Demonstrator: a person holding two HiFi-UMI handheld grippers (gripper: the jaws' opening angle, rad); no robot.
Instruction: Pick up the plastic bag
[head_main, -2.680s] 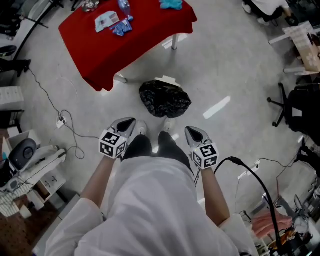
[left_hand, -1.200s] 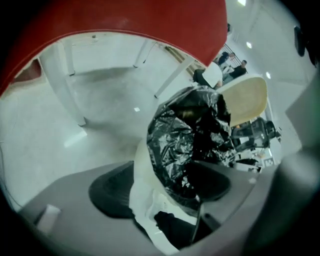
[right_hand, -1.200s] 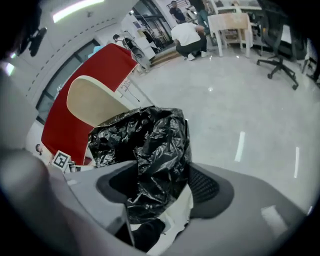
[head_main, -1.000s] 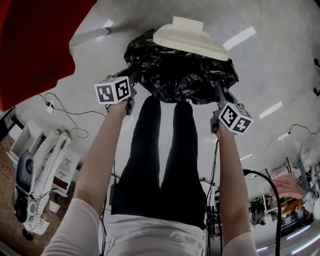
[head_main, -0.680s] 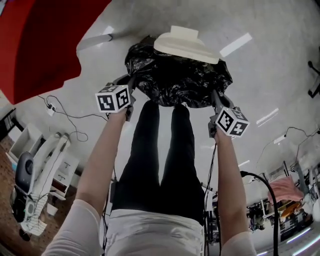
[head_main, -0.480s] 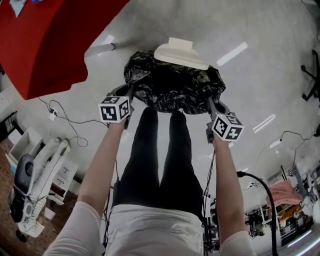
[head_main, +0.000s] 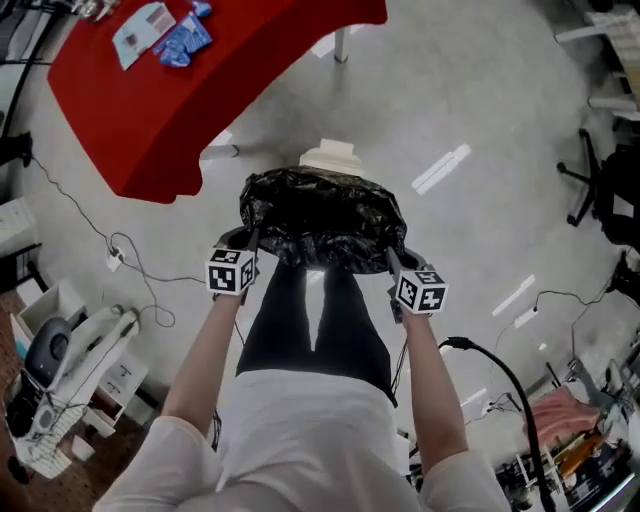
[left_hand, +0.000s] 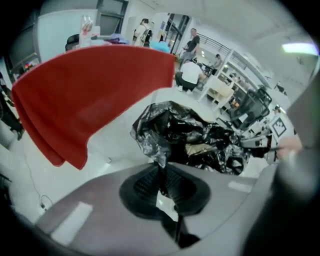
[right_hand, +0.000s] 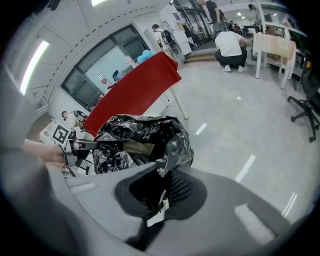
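In the head view, the plastic bag (head_main: 320, 215) hangs between your two hands, in front of your legs and near the edge of the red bench (head_main: 190, 100). The left gripper (head_main: 248, 238) holds one side and the right gripper (head_main: 393, 256) the other. The bag looks full, so I think its weight pulls on two small places only. If you draw the hands apart, the film may stretch and tear there.

In the left gripper view, the fingers (left_hand: 142, 186) are pressed together on only a thin twisted fold of the black film (not on a thick bunch). Such a fold can slip out if you jerk or swing the load.

In the right gripper view, the fingers (right_hand: 181, 188) are likewise clamped on a small corner of the film, and the mouth of the bag stands open. If one side comes loose, the bag would tip, and I expect the contents to fall on the floor (right_hand: 240, 125).
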